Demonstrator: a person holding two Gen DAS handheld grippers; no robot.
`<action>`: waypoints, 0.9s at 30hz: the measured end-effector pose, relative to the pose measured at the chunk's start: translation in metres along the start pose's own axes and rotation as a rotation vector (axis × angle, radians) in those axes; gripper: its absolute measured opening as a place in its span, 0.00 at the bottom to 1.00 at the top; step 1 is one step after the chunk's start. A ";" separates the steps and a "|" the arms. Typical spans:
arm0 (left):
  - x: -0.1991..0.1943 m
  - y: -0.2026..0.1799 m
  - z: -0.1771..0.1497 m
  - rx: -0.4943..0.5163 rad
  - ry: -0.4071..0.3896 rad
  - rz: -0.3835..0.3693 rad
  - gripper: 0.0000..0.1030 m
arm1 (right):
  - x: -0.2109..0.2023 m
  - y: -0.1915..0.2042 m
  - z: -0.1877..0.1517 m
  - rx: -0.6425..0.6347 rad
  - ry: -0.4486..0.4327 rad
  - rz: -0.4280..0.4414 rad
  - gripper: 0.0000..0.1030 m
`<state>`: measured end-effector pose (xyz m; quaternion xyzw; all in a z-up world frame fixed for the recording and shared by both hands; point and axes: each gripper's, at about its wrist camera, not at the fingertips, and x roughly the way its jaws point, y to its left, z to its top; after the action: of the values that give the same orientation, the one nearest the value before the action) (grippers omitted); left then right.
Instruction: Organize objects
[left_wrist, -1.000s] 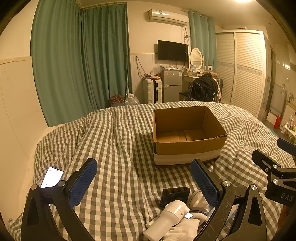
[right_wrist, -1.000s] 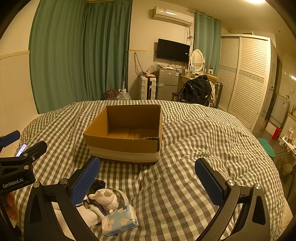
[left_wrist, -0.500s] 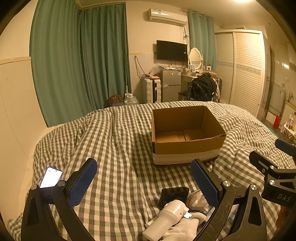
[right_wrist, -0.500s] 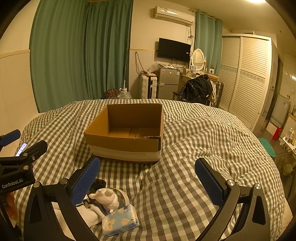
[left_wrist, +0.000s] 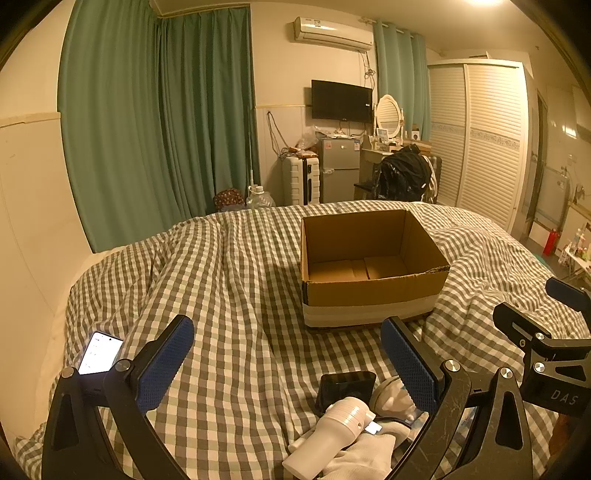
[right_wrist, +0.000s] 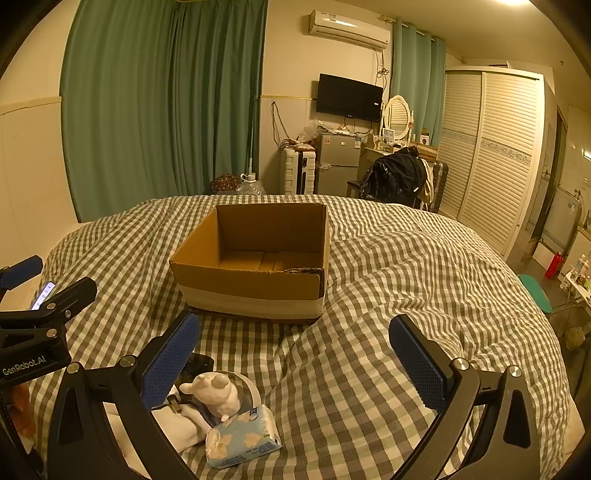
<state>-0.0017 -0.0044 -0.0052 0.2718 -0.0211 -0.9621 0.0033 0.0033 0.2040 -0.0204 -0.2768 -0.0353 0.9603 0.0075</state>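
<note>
Both claws hovering wide over the bed

I'm holding the left claw (left_wrist: 286, 363) and right claw (right_wrist: 293, 360) spread and empty, short of the cardboard box (right_wrist: 255, 264); the tissue pack (right_wrist: 242, 439) is lying nearer me.

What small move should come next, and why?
Probably lower the left gripper toward the white hair dryer and close on its barrel. Both grippers are open and hold nothing, the cardboard box is empty, and the clutter, including a tissue pack and a white figurine, lies just below the left gripper's fingers.
</note>
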 end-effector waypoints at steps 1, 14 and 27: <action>0.000 0.000 0.000 -0.001 0.001 -0.001 1.00 | 0.000 0.001 0.000 -0.001 0.000 0.001 1.00; -0.016 0.007 0.004 -0.016 -0.004 -0.024 1.00 | -0.020 0.008 0.011 -0.039 -0.019 0.035 1.00; -0.017 0.011 -0.011 -0.016 0.082 -0.035 1.00 | -0.047 0.019 0.010 -0.101 -0.009 0.082 1.00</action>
<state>0.0187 -0.0159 -0.0049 0.3114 -0.0085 -0.9502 -0.0104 0.0379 0.1825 0.0113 -0.2735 -0.0722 0.9580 -0.0459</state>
